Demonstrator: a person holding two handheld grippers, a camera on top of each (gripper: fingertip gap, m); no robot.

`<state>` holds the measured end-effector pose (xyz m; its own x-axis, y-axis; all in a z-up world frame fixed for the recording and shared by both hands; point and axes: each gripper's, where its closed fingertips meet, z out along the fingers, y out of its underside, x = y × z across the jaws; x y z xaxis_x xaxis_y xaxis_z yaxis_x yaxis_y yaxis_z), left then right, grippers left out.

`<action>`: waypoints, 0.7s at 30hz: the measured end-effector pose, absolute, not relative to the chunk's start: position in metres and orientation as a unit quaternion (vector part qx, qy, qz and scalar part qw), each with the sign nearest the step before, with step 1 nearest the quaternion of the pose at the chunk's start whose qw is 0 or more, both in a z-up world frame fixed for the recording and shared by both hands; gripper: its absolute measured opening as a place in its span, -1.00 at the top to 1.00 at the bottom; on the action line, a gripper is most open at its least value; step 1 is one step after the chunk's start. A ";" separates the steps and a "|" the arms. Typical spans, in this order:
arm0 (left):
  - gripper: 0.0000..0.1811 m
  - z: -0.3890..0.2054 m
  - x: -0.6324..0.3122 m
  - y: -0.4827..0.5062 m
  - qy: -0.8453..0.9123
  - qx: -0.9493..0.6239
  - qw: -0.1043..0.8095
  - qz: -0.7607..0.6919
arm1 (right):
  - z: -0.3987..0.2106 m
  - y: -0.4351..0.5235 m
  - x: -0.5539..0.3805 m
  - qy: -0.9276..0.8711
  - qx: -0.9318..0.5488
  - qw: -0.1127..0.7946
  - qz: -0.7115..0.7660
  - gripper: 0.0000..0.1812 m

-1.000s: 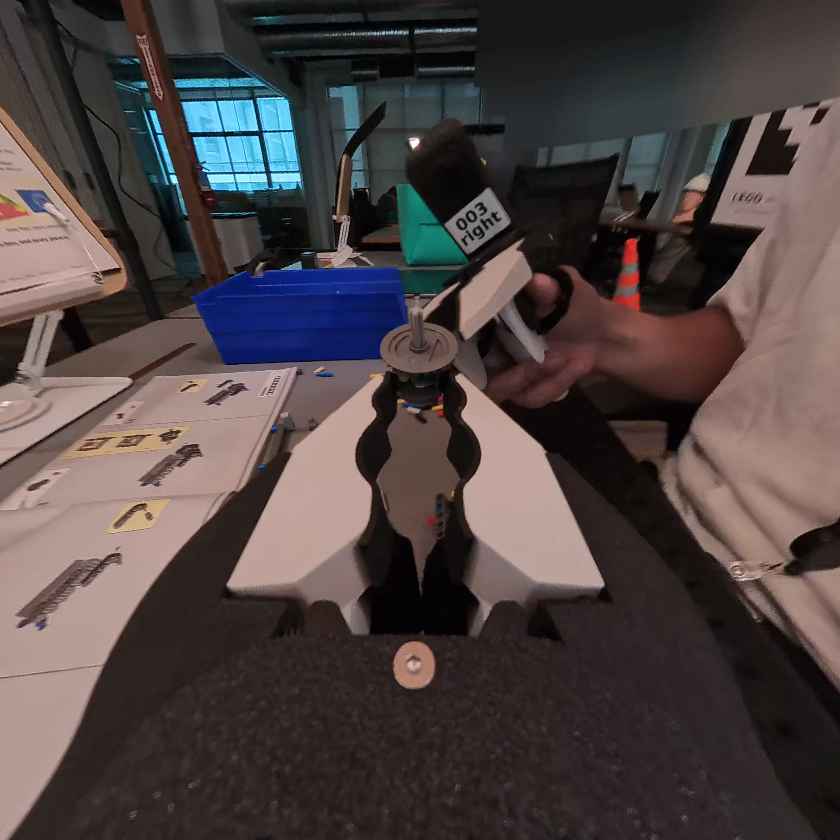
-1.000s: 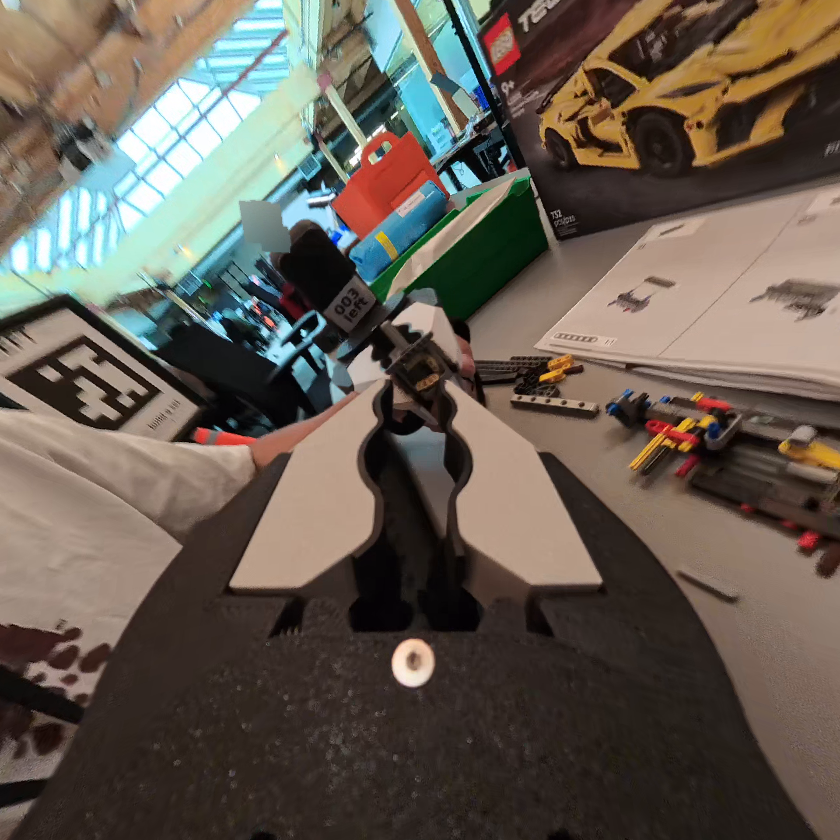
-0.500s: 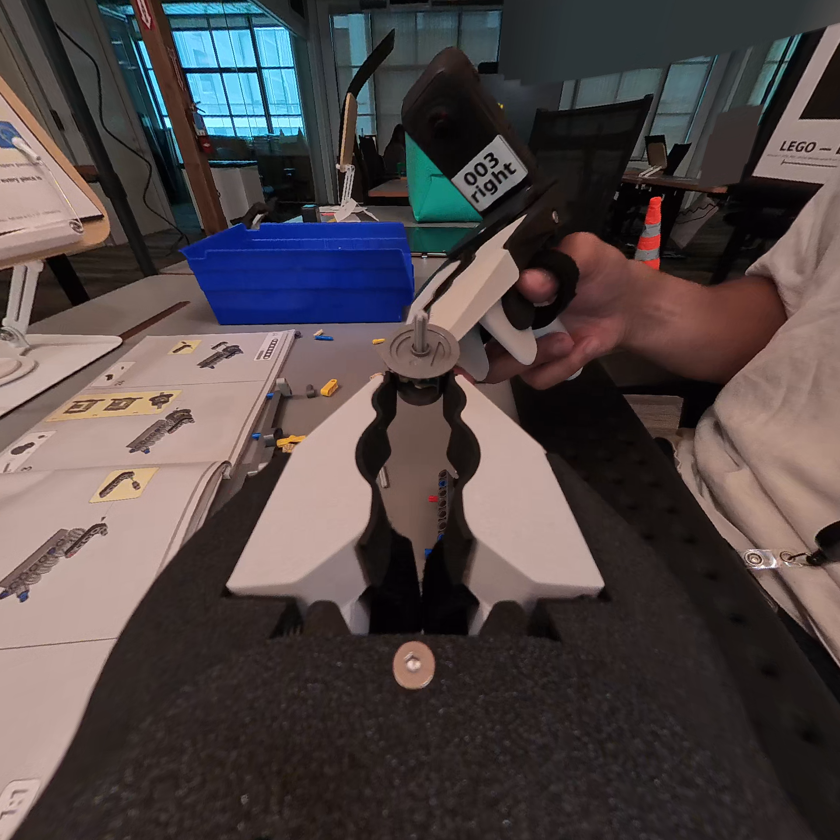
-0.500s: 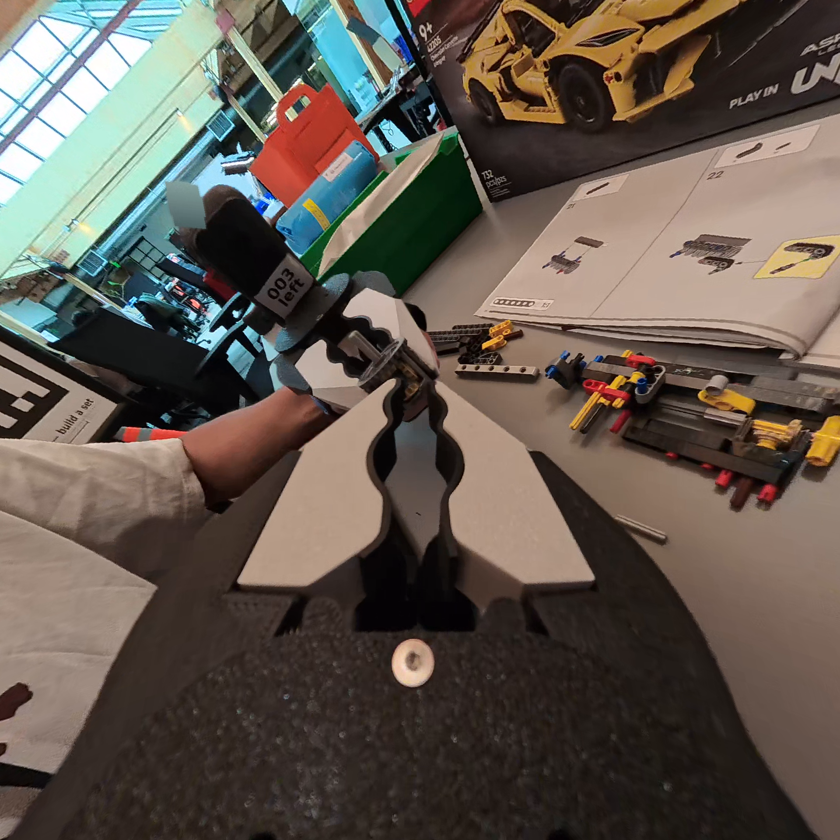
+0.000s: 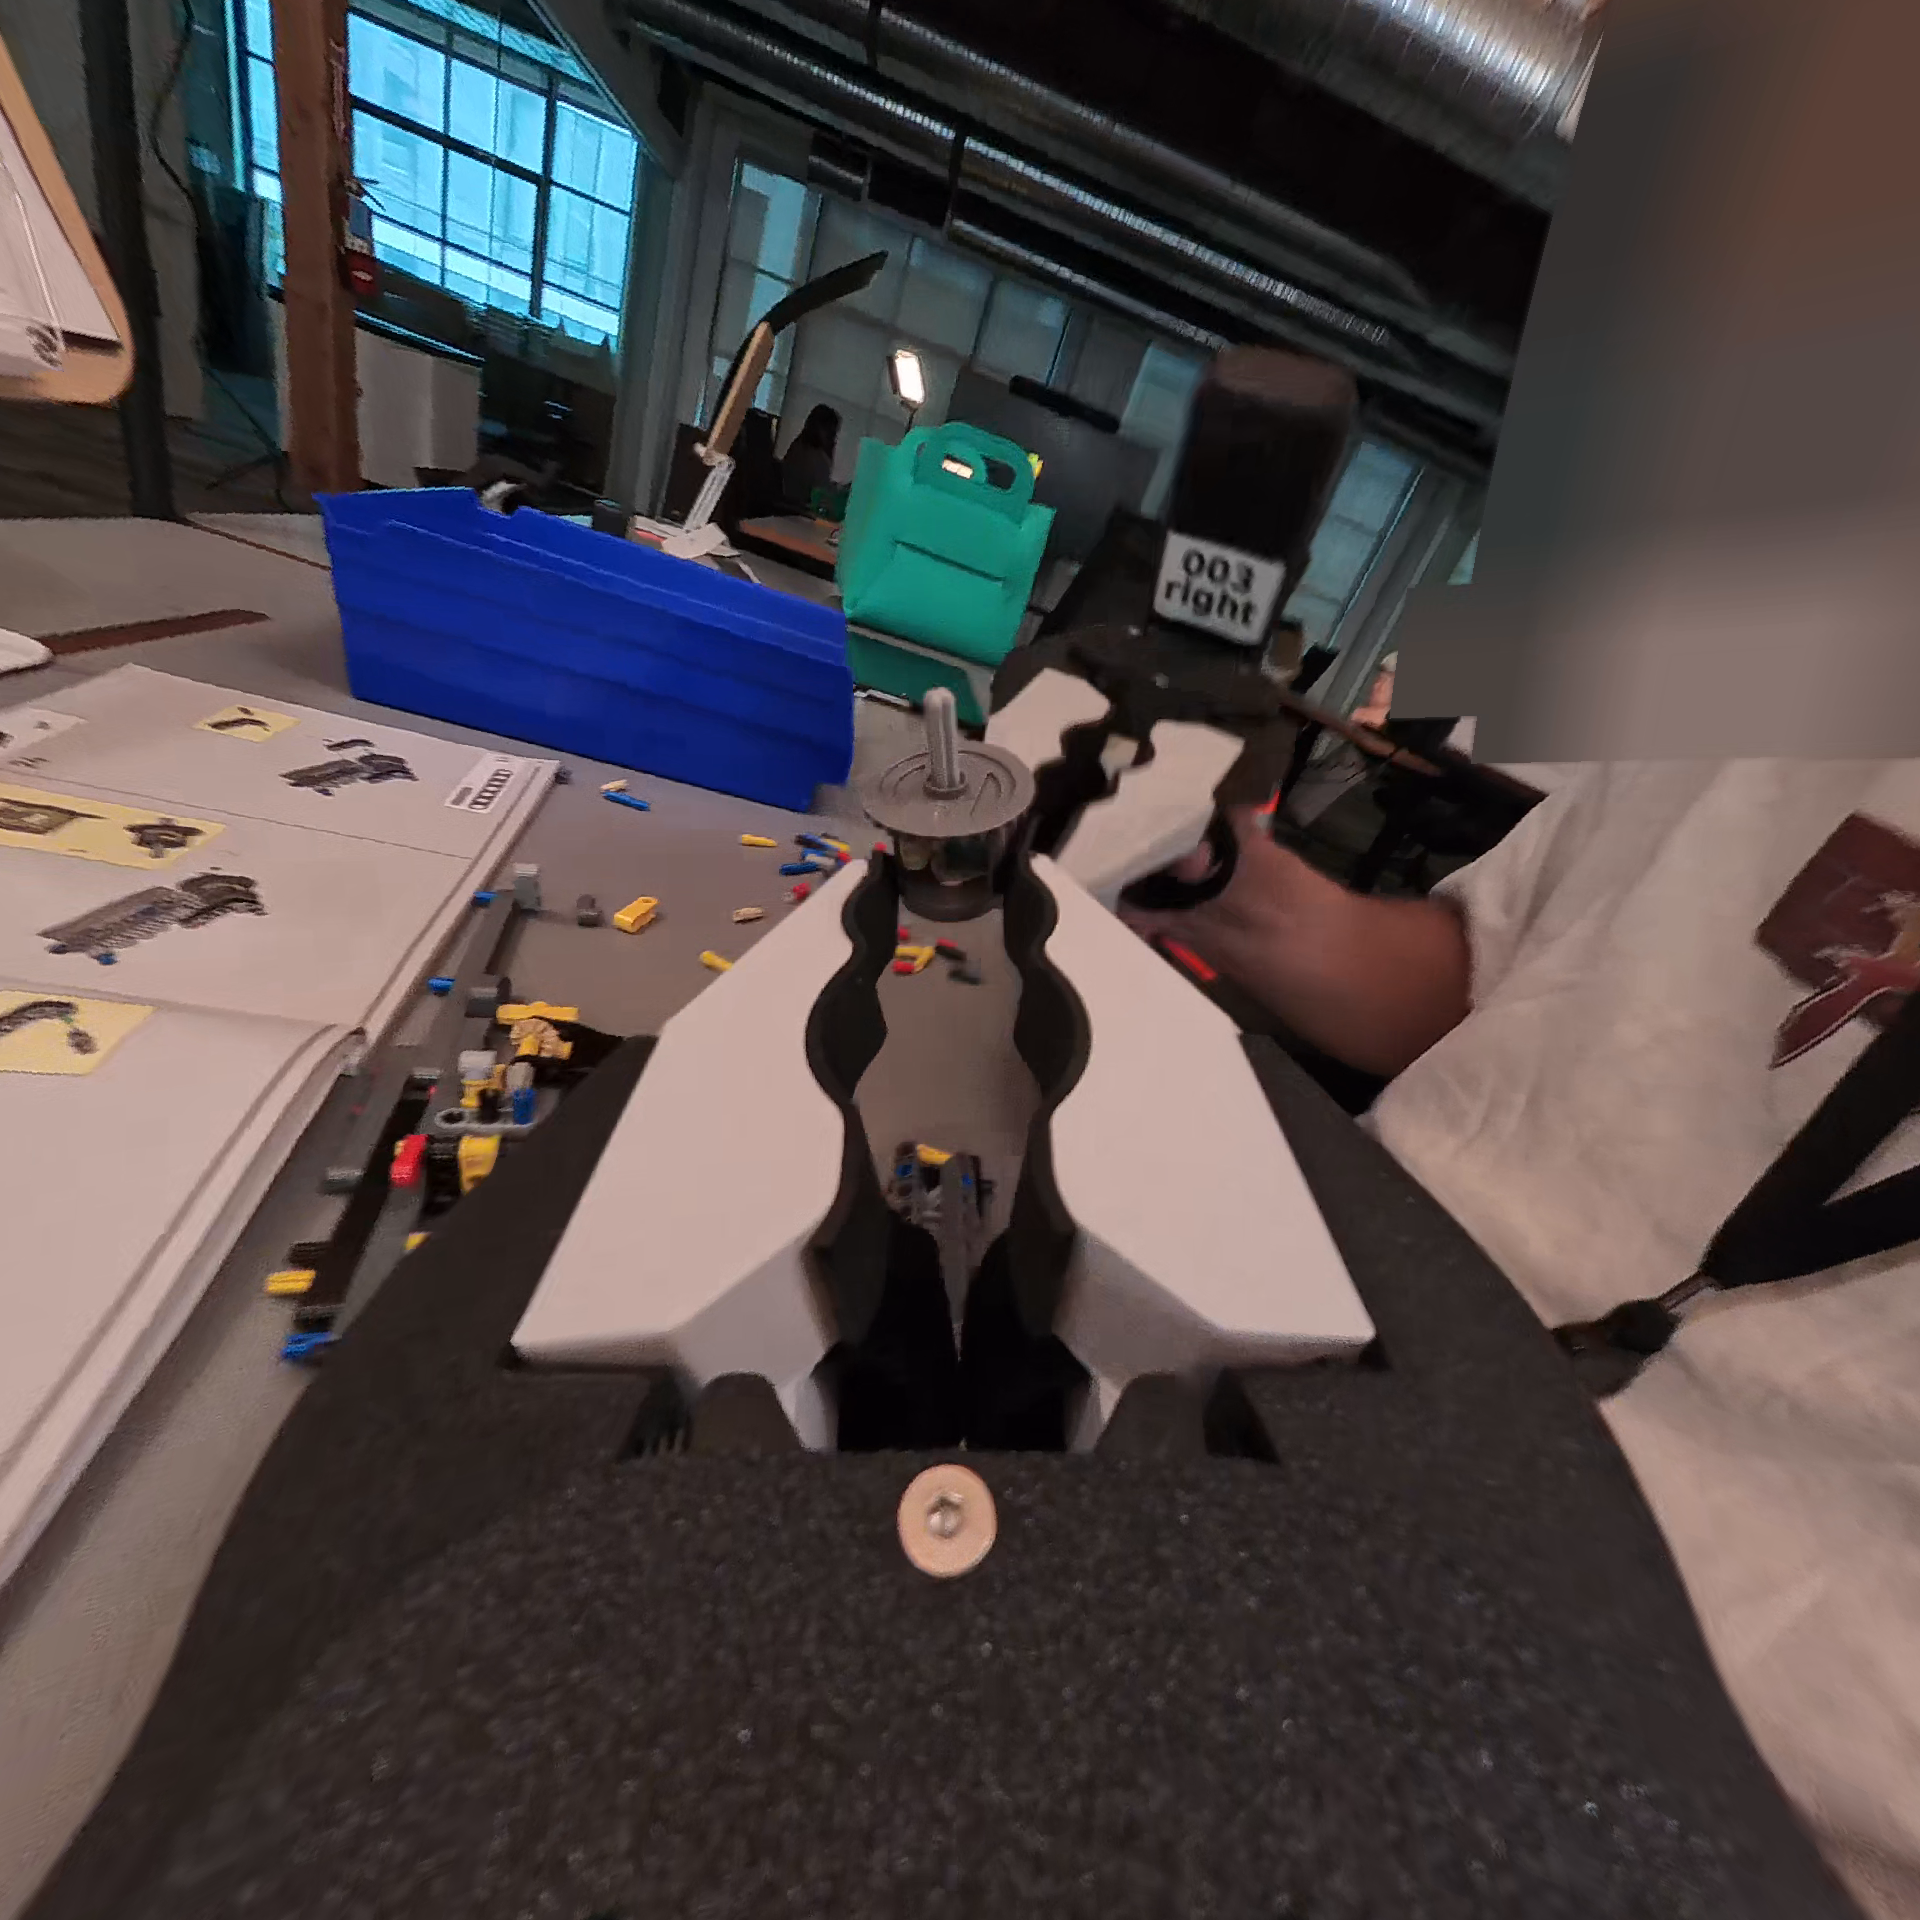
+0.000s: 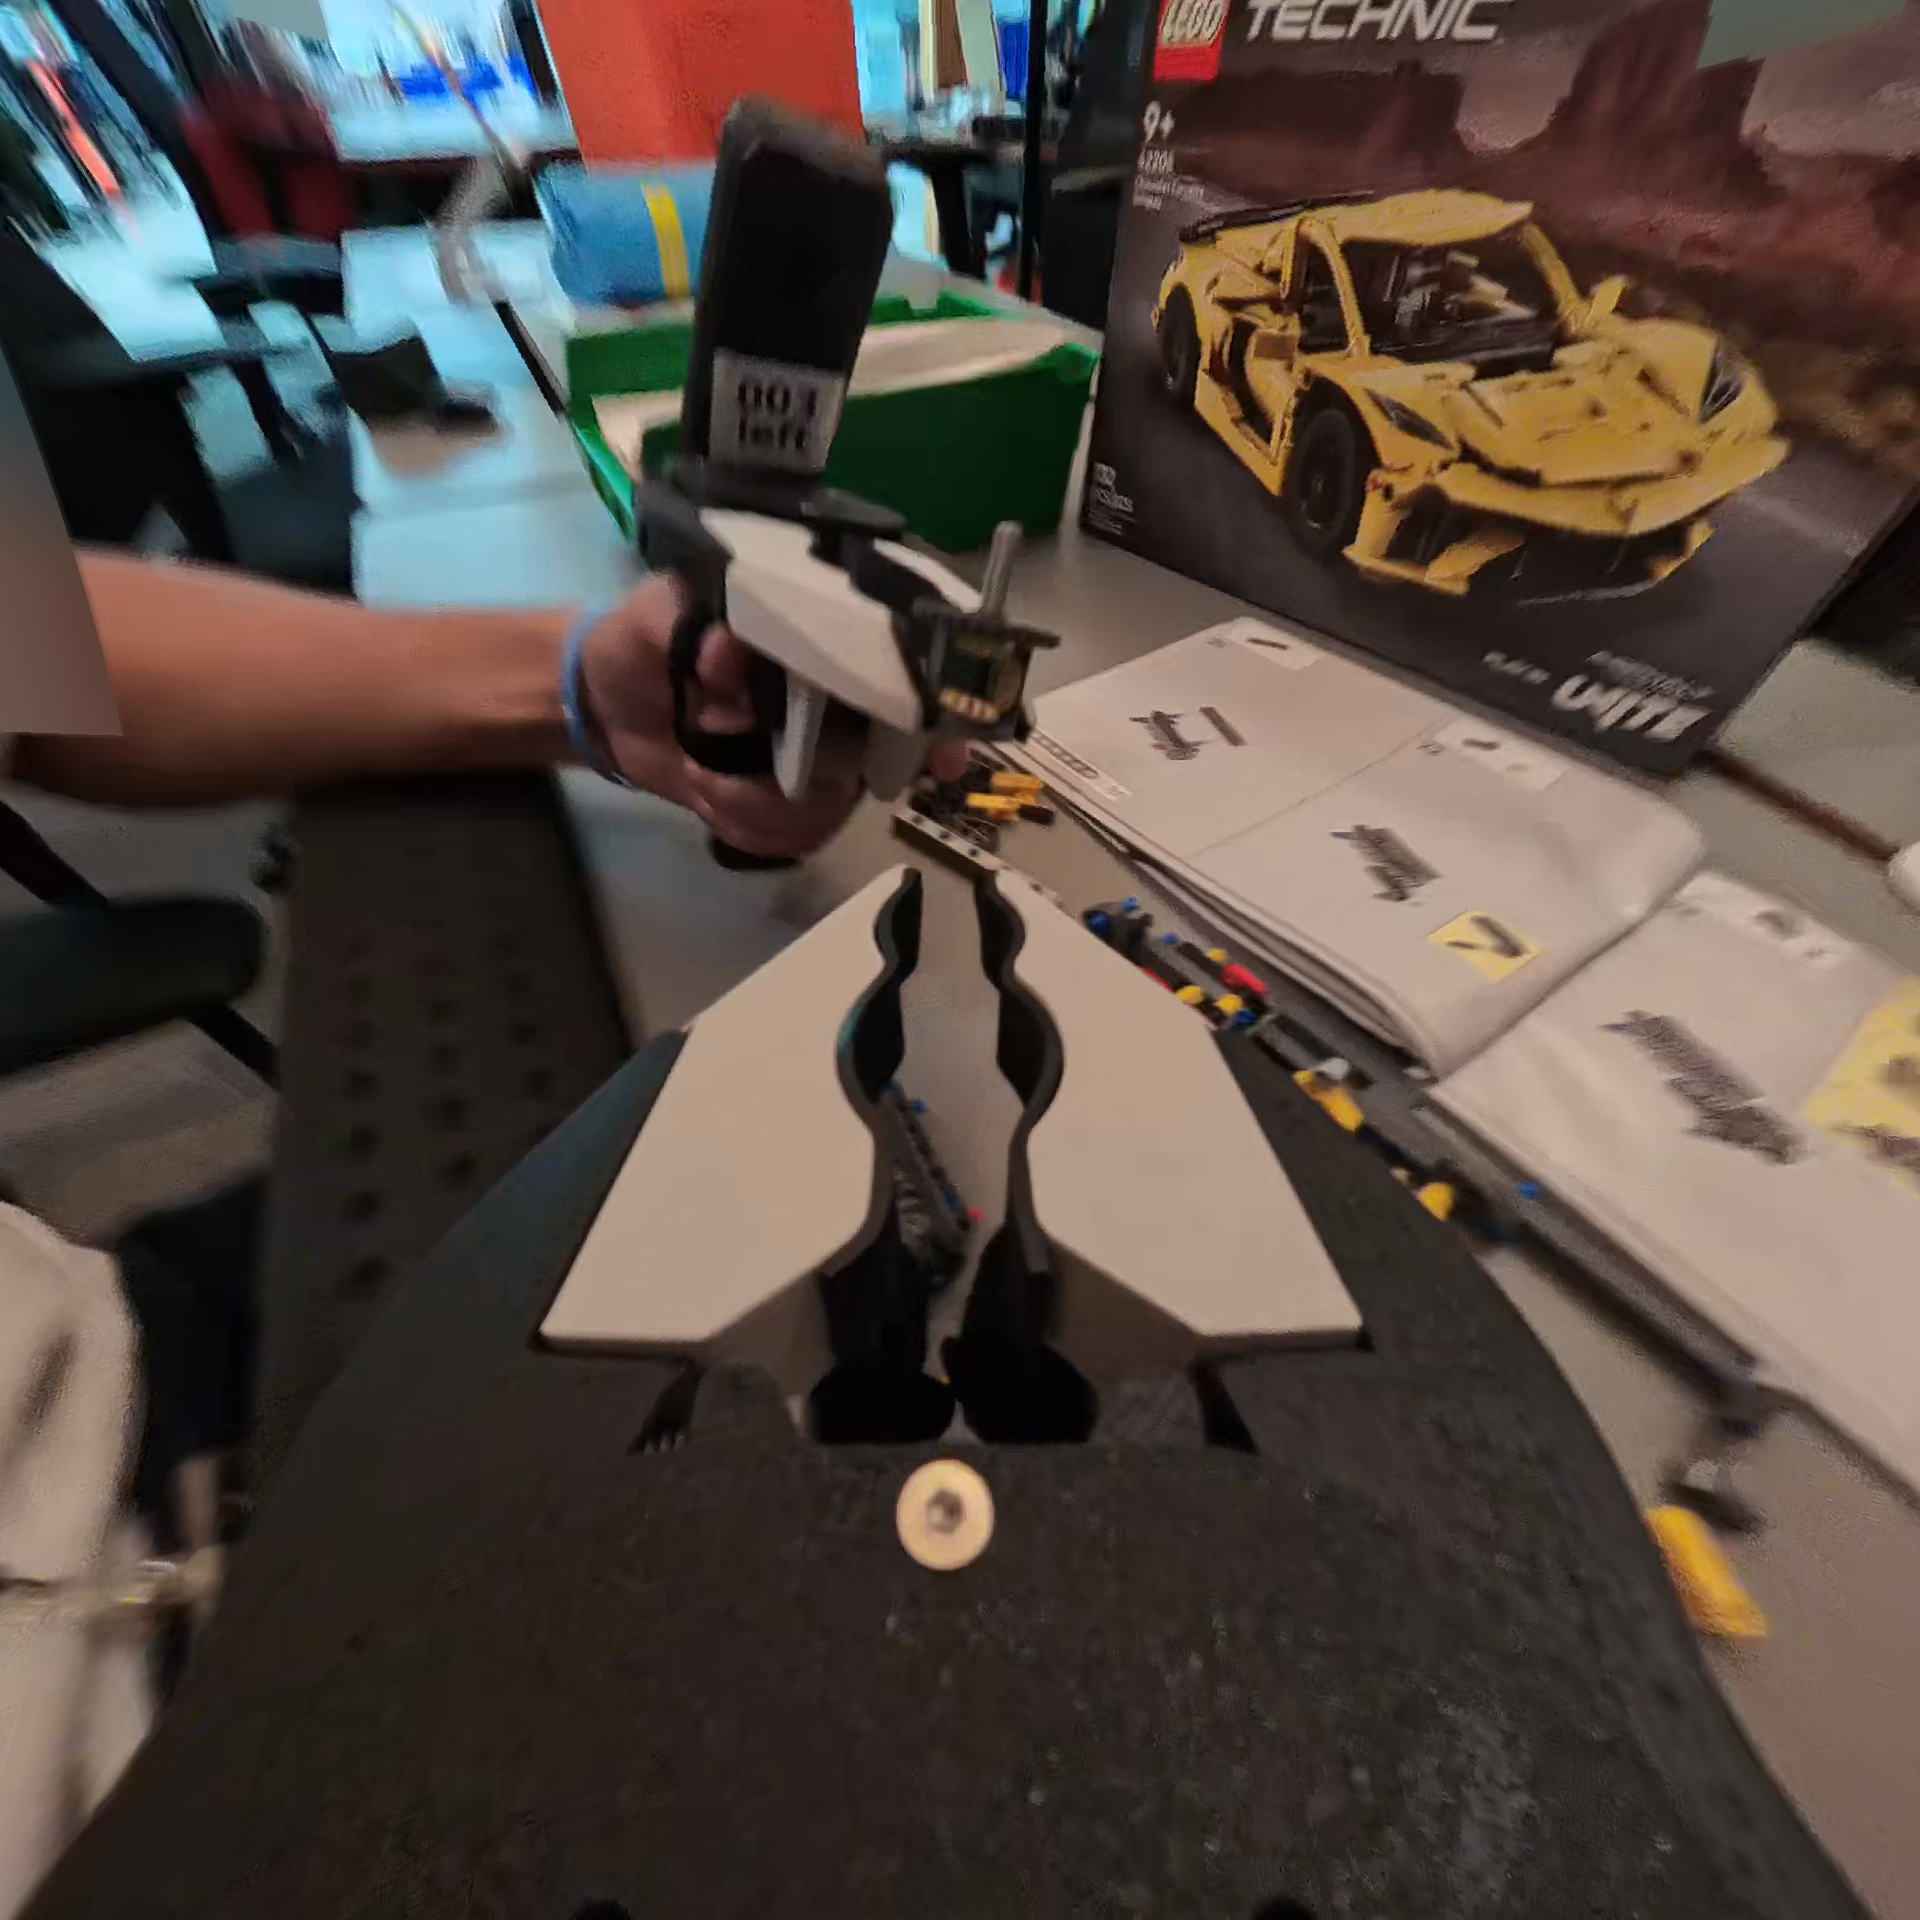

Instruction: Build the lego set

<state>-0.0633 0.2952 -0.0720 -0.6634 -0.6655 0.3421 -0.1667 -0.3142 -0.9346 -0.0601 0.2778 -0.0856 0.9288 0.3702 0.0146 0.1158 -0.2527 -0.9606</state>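
Left wrist view: left gripper (image 5: pixel 943 883) clamped at the very tips on a small grey Lego sub-assembly (image 5: pixel 943 821), a disc-topped hub with a thin axle standing upright above the jaws. Probably light, rigid plastic, smooth enough to slip; best taken low on the dark hub between the tips, as here, not on the slim axle, which would likely pull out or twist. Held aloft over the tabletop (image 5: pixel 665 862), roughly level, pointing forward. Beyond and to the right of the jaws, the right gripper (image 5: pixel 1081 769), blurred, in a hand (image 5: pixel 1299 935), near the sub-assembly but apparently clear of it. Below and left of the jaws, loose small pieces (image 5: pixel 634 914), a long half-built beam assembly (image 5: pixel 457 1091) and open instruction pages (image 5: pixel 239 862); farther ahead, a blue bin (image 5: pixel 582 644). Right wrist view: right gripper (image 6: pixel 948 883) with jaws slightly parted and nothing between them, tilted down toward the tabletop (image 6: pixel 1143 603). Ahead and above the jaws, the left gripper (image 6: pixel 971 681) in a hand (image 6: pixel 717 727), pistol-style, forearm coming in level from the left, still-faced sub-assembly (image 6: pixel 982 665) pinched at its tips with the axle leaning up and slightly right. Right of the jaws, the instruction pages (image 6: pixel 1382 831) and the beam assembly (image 6: pixel 1247 997); beyond, the set's box (image 6: pixel 1455 343) showing a yellow car, and a green bin (image 6: pixel 935 436).
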 end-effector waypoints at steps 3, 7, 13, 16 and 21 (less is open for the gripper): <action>0.79 -0.065 -0.067 0.297 0.527 -0.378 0.109 -0.754 | -0.069 0.283 -0.059 -0.216 -0.750 0.624 -0.036 0.87; 0.79 -0.063 -0.073 0.292 0.515 -0.375 0.051 -0.769 | -0.054 0.291 -0.070 -0.316 -0.703 0.613 -0.173 0.85; 0.79 -0.063 -0.082 0.283 0.498 -0.370 -0.049 -0.783 | -0.065 0.297 -0.080 -0.422 -0.685 0.552 -0.219 0.83; 0.79 -0.066 -0.086 0.279 0.501 -0.370 -0.083 -0.778 | -0.066 0.295 -0.086 -0.450 -0.674 0.545 -0.215 0.89; 0.79 -0.070 -0.089 0.276 0.501 -0.374 -0.117 -0.772 | -0.071 0.292 -0.090 -0.474 -0.676 0.526 -0.203 0.90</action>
<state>-0.0890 0.2763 -0.0698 -0.6933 -0.1933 0.6942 -0.5552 -0.4709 -0.6856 -0.0898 0.2924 -0.0707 0.4680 0.4269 0.7738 0.8550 0.0028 -0.5186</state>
